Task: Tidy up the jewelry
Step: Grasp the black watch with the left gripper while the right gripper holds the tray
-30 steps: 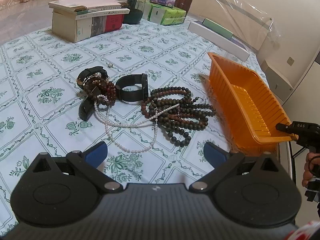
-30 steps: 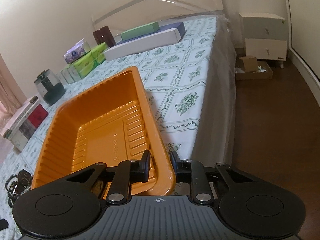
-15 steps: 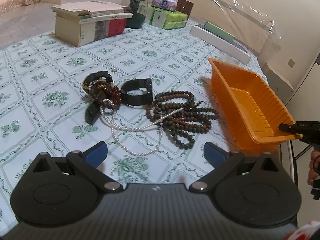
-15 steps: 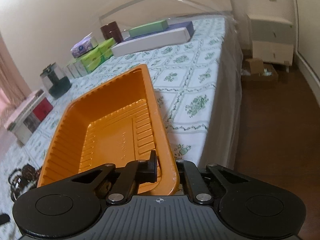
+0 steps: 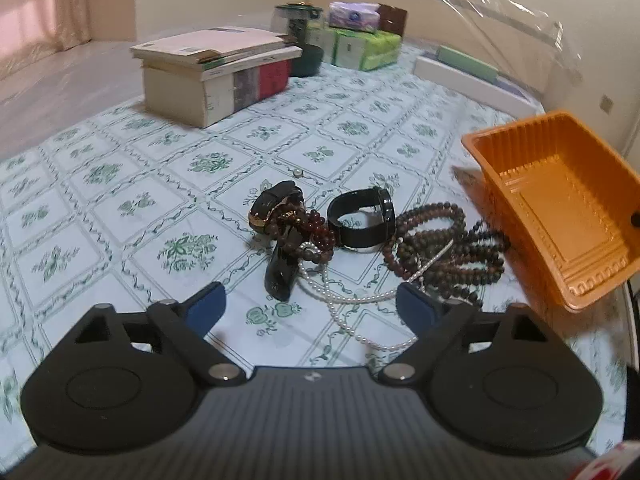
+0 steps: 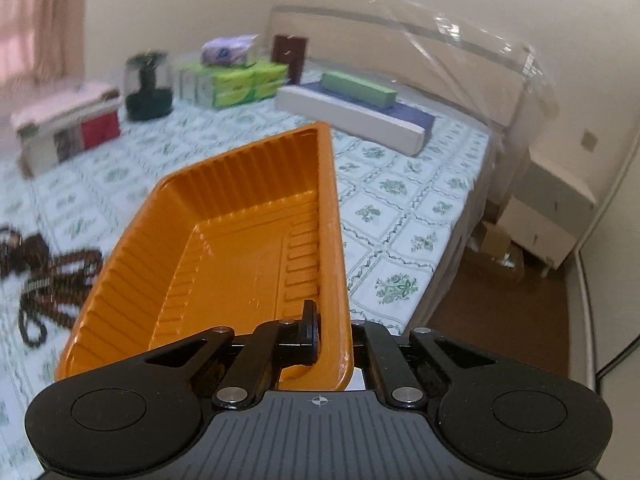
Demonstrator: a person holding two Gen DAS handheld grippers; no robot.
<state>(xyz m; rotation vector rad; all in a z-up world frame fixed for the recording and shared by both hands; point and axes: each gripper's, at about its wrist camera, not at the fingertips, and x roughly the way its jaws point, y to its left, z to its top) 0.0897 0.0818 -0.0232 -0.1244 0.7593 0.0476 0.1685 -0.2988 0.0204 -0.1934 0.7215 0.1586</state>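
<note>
Jewelry lies in a loose heap on the flowered cloth, just ahead of my left tongs: a dark-strapped watch, a black band standing on edge, brown beads coiled beside it, and a pearl string trailing toward me between the blue pads. My left tongs are spread wide and hold nothing.

My right tongs are pinching the near rim of the orange tray, one finger inside the wall and the other outside it. The tray is tilted and raised off the cloth, just right of the beads. In the right view the beads show blurred at the left edge.

Farther back sit stacked books, tissue packs and a long white box.
</note>
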